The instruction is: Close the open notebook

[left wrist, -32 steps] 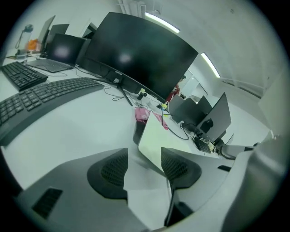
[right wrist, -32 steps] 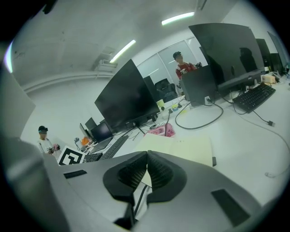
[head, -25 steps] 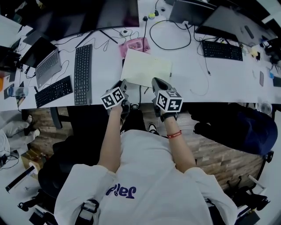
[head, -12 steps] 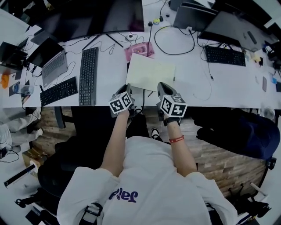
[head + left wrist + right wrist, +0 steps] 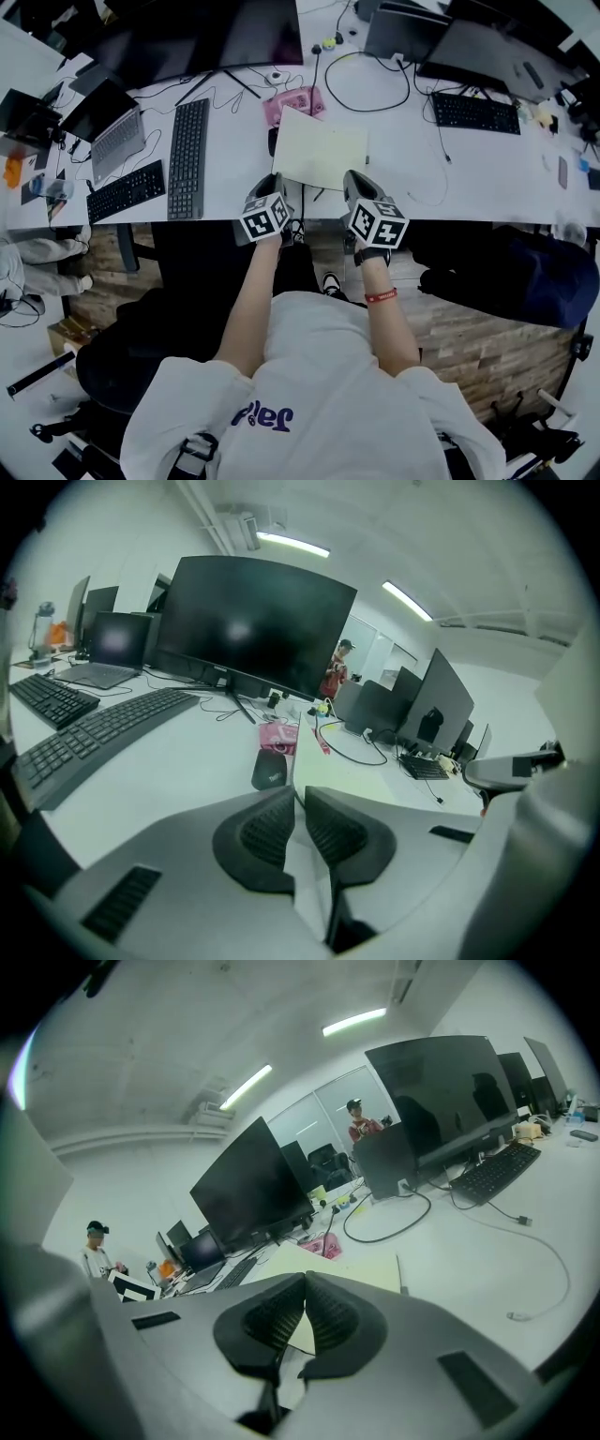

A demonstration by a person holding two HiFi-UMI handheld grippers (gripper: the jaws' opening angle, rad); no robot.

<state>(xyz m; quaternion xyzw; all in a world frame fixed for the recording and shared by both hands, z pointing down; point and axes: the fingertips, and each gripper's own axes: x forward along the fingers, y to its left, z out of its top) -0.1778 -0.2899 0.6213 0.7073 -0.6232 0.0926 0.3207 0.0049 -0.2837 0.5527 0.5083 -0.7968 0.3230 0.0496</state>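
The left hand-held gripper (image 5: 295, 803) is closing. Only a thin slit remains between its pads, and no page or cover is visibly pinched in it. The right hand-held gripper (image 5: 303, 1283) is clenched, with its tips touching and nothing between them.

Both point forward and slightly downward over the near rim of the white surface (image 5: 234, 141). The notebook (image 5: 323, 150) lies directly ahead of them, flat, with a pale page facing up. Its long axis runs side to side across the person, and the left end is angled a little farther away.

In the head view the two tools bracket its near edge, the left at the near left corner and the right at the near right corner. In the left gripper view the notebook's left edge runs straight toward the slit between the pads, so that corner looks like the closest place to take hold. The right one sits just as near its own corner, but its jaws are not set to take anything.

No centre fold can be made out on the page, so it is unclear which half must swing over. If the fold runs away from the person, the lifted side has to travel along the long axis, from left to right.

A dark mouse (image 5: 270, 769) sits just beside the left edge, farther along it. It could snag a cover lifted from that side.
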